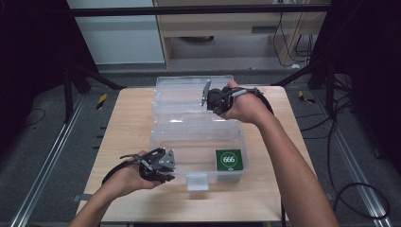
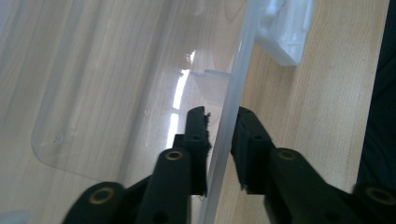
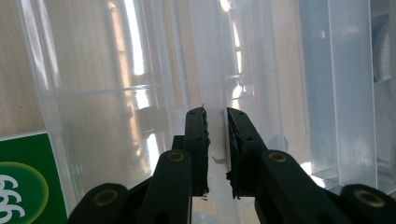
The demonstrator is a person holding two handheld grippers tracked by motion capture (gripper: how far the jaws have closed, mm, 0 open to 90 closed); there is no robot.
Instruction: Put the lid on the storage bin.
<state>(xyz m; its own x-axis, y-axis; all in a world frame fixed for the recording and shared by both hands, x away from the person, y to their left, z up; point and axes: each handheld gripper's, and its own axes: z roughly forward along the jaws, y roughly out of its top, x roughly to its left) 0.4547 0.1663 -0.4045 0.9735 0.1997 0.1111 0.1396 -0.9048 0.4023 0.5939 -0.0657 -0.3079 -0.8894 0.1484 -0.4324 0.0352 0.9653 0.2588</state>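
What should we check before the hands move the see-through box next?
1. Left hand-held gripper pinching the clear box front wall: ok, the rim sits between its pads.
2. Right hand-held gripper clamped on the box's far clear edge: ok.
3. Green card lying flat inside the box: ok.
4. Front latch undone: cannot tell.
5. Box resting fully on the wooden table: ok.
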